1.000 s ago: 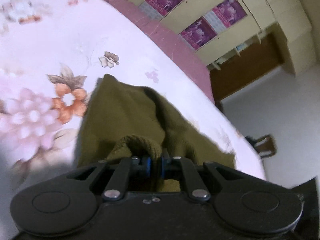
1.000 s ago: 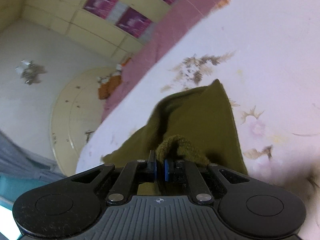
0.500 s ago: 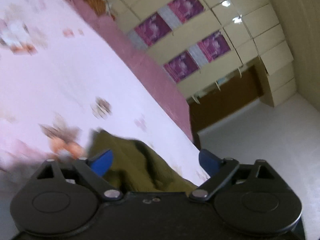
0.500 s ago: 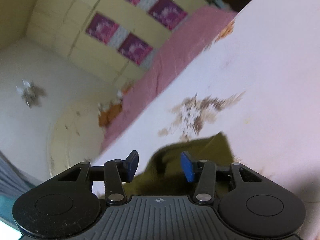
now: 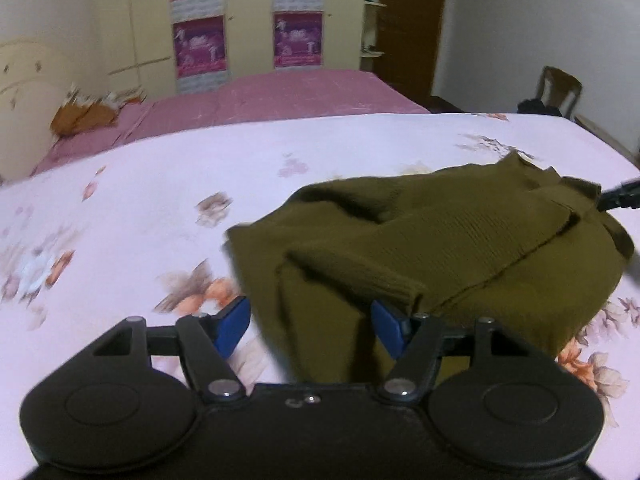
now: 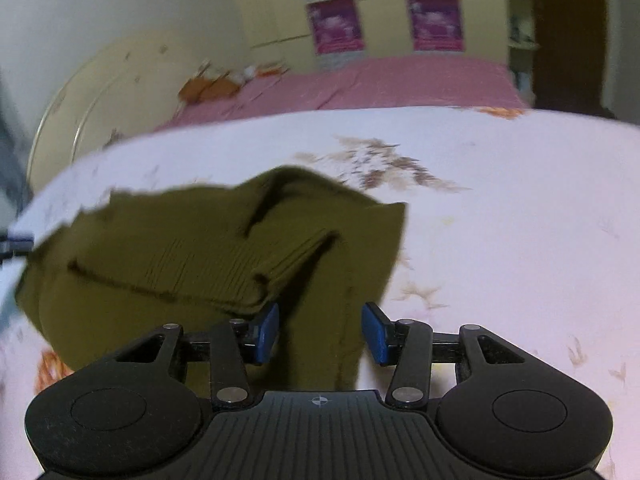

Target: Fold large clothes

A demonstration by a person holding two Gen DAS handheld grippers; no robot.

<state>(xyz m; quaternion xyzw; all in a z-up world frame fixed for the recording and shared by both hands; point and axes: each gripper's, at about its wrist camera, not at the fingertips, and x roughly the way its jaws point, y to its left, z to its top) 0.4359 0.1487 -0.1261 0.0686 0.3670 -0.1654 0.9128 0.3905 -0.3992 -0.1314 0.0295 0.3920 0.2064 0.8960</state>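
The olive knit garment [image 5: 460, 248] lies bunched in loose folds on the floral bedsheet [image 5: 132, 208], with one ribbed fold resting on top. Left gripper [image 5: 310, 326]: jaws spread wide — blue pads [image 5: 232, 326] flank the garment's near edge without clamping it. Right gripper [image 6: 320, 334]: jaws likewise spread, with a hanging fold of the same garment [image 6: 208, 248] between the pads, ungripped. No containers are in view — only a pink bed [image 5: 260, 96] behind.
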